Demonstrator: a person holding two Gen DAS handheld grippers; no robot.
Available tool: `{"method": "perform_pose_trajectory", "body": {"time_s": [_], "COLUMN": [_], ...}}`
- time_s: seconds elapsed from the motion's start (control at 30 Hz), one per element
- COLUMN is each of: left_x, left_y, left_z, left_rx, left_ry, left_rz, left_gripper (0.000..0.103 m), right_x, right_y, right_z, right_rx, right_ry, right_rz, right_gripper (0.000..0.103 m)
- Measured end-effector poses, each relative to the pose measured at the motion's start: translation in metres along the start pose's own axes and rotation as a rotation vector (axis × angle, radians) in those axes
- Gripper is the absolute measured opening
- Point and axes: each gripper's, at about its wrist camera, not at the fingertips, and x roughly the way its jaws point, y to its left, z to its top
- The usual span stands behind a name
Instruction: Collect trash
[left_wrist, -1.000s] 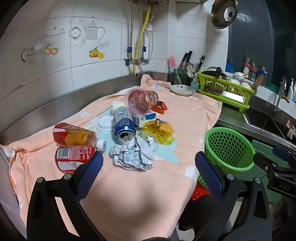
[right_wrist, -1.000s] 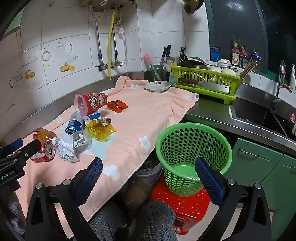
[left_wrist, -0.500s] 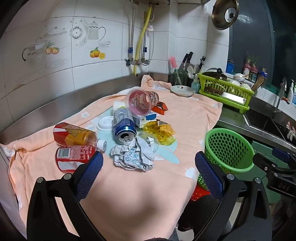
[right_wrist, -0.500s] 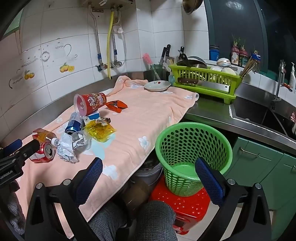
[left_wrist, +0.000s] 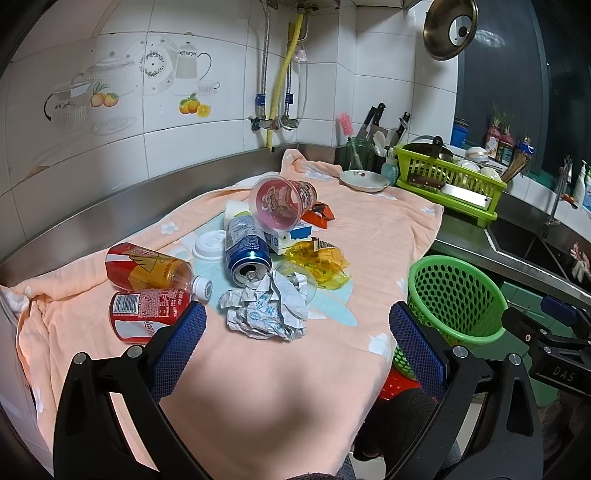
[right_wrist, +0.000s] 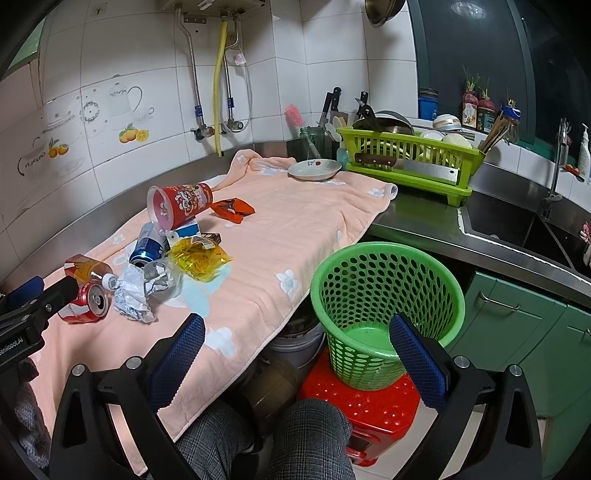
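Left claw hung spread wide and empty over the peach towel, the crumpled paper just ahead between its fingers, cans and cup beyond. Right claw gaped empty too, green basket just ahead on its right.

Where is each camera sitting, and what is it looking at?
Left wrist view: sits on the left gripper, above the peach towel, facing the trash pile: crumpled paper, blue can. Its own open blue-padded fingers show, plus the right gripper's tip at the right edge.
Right wrist view: sits on the right gripper, off the counter edge, facing the green basket on a red stool. Its open fingers and the person's checked trouser legs show.
Both share the trash, towel, basket and green dish rack.
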Motion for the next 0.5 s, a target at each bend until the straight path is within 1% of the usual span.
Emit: {"method": "perform_pose_trajectory", "body": {"time_s": [0.5], "left_x": [-0.0013], "left_y": [-0.0009], "left_z": [0.0009], "left_rx": [0.002], "left_ry": [0.002], "left_rz": [-0.002], "left_gripper": [0.098], "right_x": [0.0010], "right_y": [0.0015], "right_z": [-0.0005], "right_rx": [-0.003], "right_ry": [-0.001], "right_rz": [-0.001], "right_gripper": [0.097]}}
